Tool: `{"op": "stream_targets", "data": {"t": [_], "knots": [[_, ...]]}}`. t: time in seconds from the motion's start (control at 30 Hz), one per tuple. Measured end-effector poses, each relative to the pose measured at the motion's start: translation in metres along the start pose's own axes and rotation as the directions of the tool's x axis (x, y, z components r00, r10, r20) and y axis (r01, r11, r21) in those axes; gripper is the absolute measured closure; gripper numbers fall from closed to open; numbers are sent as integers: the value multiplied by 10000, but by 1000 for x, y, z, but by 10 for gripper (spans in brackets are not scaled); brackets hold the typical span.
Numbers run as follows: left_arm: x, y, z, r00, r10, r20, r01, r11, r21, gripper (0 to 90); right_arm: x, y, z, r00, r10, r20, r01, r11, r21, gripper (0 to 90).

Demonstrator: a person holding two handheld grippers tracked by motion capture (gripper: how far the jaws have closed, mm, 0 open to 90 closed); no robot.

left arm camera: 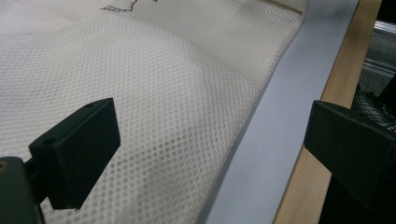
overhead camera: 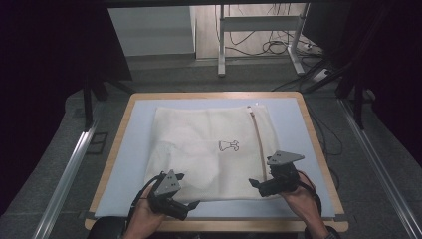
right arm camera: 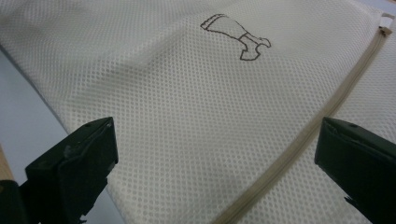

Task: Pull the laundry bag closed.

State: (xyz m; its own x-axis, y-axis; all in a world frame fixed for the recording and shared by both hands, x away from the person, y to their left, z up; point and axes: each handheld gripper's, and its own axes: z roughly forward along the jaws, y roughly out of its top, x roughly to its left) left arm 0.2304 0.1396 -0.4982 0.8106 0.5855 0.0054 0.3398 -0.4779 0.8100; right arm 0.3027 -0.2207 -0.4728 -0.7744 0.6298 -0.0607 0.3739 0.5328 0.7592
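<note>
A white mesh laundry bag (overhead camera: 214, 149) lies flat on a pale blue mat (overhead camera: 134, 149), with a beige zipper (overhead camera: 259, 144) down its right side and a small dark outline drawing (overhead camera: 229, 145) near the middle. My left gripper (overhead camera: 186, 205) sits at the bag's near left corner. In its own view my left gripper (left arm camera: 212, 144) is open, straddling the edge of the bag (left arm camera: 140, 70) and the mat (left arm camera: 289, 121). My right gripper (overhead camera: 259, 188) hovers at the near right corner. That right gripper (right arm camera: 215, 163) is open over the mesh bag (right arm camera: 187, 93), with the zipper (right arm camera: 299, 140) between its jaws.
The mat covers a table with a wooden rim (overhead camera: 119, 134) close to the bag's near edge. Beyond the table stand white desk legs (overhead camera: 221, 45) among loose cables (overhead camera: 268, 45). Metal rails (overhead camera: 69, 169) run along the floor on both sides.
</note>
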Motion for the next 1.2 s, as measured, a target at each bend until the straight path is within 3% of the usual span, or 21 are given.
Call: {"op": "stream_targets", "data": {"t": [0.43, 1.2], "knots": [[7, -8, -16, 9986, -94, -529, 90, 9999, -77, 34, 13, -17, -21, 9992, -259, 309, 263, 9996, -115, 0], [22, -33, -47, 9883, -924, -1213, 886, 9954, -359, 35, 18, -51, -58, 9974, 338, 636, -312, 9986, -416, 0]]}}
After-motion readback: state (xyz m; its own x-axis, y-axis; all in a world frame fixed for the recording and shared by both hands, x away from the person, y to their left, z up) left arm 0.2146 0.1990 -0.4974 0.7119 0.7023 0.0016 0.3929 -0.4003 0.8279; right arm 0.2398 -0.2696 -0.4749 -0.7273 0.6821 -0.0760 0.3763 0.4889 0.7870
